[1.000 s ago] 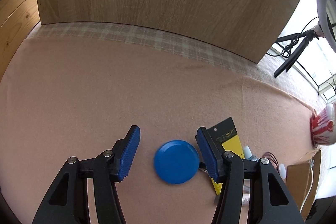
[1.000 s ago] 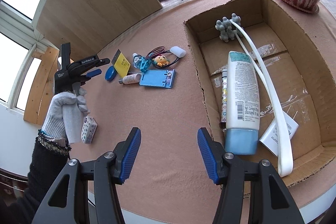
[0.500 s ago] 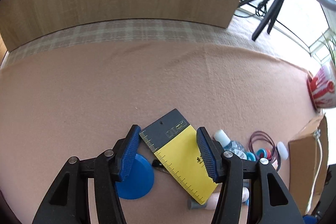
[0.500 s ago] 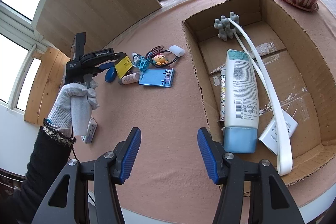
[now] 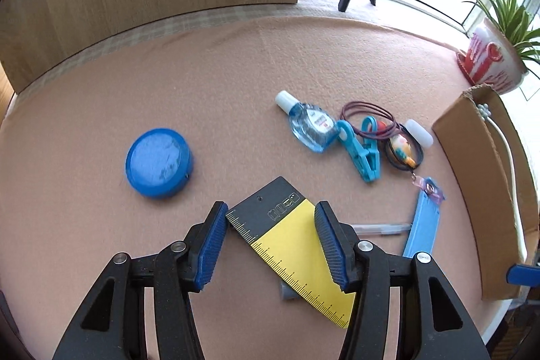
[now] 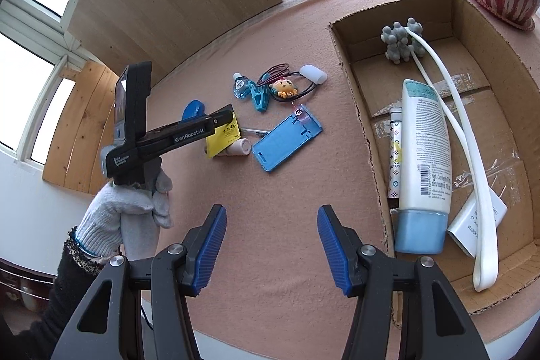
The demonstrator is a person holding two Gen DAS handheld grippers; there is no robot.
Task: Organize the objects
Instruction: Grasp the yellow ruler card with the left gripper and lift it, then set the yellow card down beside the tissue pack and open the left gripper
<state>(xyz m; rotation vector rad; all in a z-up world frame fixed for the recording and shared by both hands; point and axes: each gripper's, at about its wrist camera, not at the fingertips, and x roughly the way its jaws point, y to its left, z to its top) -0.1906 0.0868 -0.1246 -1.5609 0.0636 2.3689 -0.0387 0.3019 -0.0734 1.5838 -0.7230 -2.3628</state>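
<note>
Left gripper [image 5: 270, 245]: jaws apart, straddling the yellow-and-black ruler card [image 5: 297, 252] on the table [image 5: 101, 90]; contact cannot be confirmed. Blue round case [image 5: 158, 162] left of card. Right gripper [image 6: 270, 250]: jaws apart, empty.

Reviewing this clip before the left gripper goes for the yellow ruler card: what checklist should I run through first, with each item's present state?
1. Ruler card sits between the left gripper fingers: ok.
2. Pads pressing on the card: not ok; small gaps show on both sides.
3. Card free of clutter: not ok; it lies over a small tube.
4. Round blue case clear of the fingers: ok, it lies apart.
5. Cardboard box has room for the card: ok, bare floor shows beside the lotion tube.
6. Right gripper out of the way: ok, open over bare cloth.
</note>
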